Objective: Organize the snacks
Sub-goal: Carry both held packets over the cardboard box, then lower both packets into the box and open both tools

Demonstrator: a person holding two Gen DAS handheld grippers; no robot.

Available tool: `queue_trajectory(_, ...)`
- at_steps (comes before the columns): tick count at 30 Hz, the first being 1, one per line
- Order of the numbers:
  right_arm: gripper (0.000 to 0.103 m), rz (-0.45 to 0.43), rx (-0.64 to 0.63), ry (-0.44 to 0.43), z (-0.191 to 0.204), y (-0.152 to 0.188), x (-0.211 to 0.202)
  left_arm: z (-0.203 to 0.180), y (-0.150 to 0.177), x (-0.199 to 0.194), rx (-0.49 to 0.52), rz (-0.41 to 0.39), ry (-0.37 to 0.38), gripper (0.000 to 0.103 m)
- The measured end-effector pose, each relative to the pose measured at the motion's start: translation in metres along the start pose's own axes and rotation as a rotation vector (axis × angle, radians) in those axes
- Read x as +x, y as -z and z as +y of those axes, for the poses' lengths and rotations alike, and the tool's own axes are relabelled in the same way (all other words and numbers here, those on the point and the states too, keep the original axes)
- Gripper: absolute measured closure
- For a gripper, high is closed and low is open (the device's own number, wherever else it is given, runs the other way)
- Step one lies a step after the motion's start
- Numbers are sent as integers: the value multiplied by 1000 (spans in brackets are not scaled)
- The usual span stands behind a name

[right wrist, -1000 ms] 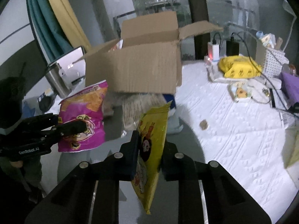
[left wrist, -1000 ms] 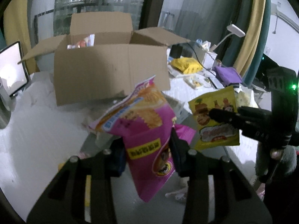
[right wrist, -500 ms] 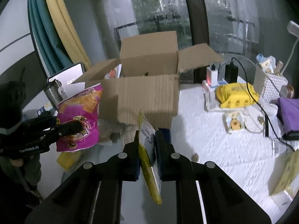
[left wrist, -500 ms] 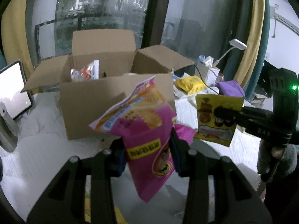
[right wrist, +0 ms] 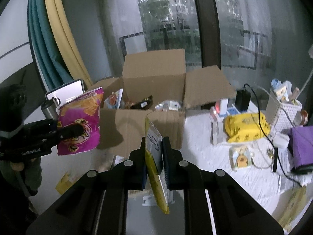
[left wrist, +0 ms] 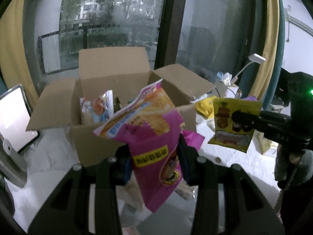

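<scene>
My left gripper (left wrist: 154,156) is shut on a pink chip bag (left wrist: 148,137) and holds it up in front of the open cardboard box (left wrist: 93,143). The pink bag (right wrist: 80,121) and the left gripper (right wrist: 70,131) also show in the right wrist view. My right gripper (right wrist: 153,152) is shut on a yellow snack packet (right wrist: 154,168), edge-on, held before the box (right wrist: 144,125). The same packet (left wrist: 232,125) and gripper (left wrist: 242,117) appear at the right of the left wrist view. Several snack packs (left wrist: 97,107) lie inside the box.
A white-covered table (right wrist: 205,162) holds a yellow bag (right wrist: 246,125), a white basket (right wrist: 283,109), chargers with cables (right wrist: 242,99), a purple item (right wrist: 303,145) and small packets. A monitor (left wrist: 13,117) and a metal flask (right wrist: 49,107) stand at left. Windows and curtains lie behind.
Both grippers have risen with their bags, and the views now look over the box's rim onto the snacks inside. Both grips are unchanged.
</scene>
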State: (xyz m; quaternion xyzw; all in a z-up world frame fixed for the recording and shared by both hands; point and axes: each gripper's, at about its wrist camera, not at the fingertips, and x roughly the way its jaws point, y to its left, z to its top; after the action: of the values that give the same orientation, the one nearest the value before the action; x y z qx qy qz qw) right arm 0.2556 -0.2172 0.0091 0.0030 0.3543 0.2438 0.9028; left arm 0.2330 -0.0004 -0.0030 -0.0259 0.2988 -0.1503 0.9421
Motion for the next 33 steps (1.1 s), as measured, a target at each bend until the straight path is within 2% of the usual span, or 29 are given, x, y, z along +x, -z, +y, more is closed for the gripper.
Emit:
queue_trajectory(13,88,-75,-51,6,-4,-50,18,26,-47,35,-8,-52,-24,62)
queue_trajectory(24,88,-89,-48,4,-15,-77,50,51,-63,72,-27,-44,-34,62)
queue_trajectory(33,88,-78,-39,3,-16,-93,89,61,-70,105,-47,-2,-18,61)
